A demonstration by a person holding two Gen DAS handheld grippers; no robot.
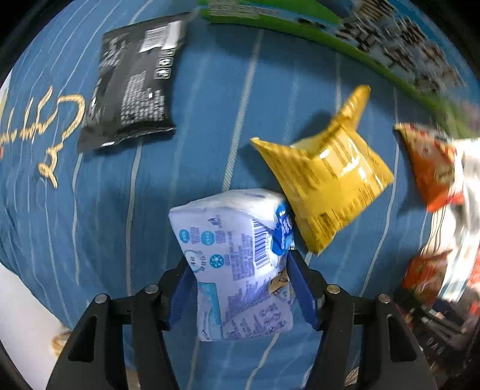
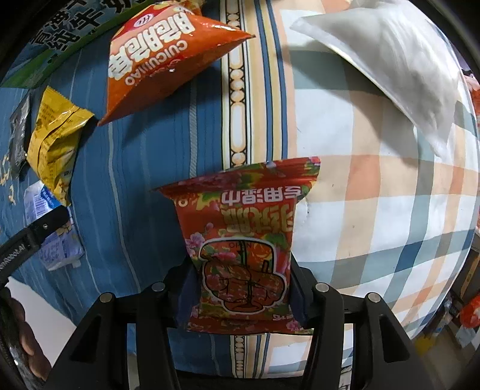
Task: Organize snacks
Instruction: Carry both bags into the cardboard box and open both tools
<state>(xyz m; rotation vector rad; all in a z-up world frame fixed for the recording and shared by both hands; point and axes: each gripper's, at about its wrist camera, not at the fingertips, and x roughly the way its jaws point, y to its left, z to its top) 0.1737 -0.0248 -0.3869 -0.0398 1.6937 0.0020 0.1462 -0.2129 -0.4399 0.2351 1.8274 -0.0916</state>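
White-and-blue packet (image 1: 240, 264): clamped between the two blue pads of the left gripper (image 1: 240, 288), jaws closed narrowly onto its sides; barcode face up, over the blue striped bedcover (image 1: 210, 120).
Red floral packet (image 2: 243, 246): pinched between the fingers of the right gripper (image 2: 243, 288), jaws drawn in against both edges; print upside down, above the seam where the blue cover meets the checked sheet (image 2: 390, 210).
Yellow packet (image 1: 327, 171): on the cover at 1 o'clock from the white-and-blue packet, touching its upper right corner; puffed, one corner raised.
Black packet (image 1: 135, 81): flat on the cover at 11 o'clock, well apart.
Orange packet (image 2: 162, 57): at 11 o'clock from the red floral packet, lying on the cover; lettering "CUICUIJIAO".
Green-edged box (image 1: 300, 24): along the top edge, 12 to 2 o'clock; blurred print.
White pillow (image 2: 390, 69): on the checked sheet at 1 o'clock in the right wrist view.
Hand (image 2: 27, 339): at 8 o'clock, lower left edge of the right wrist view.
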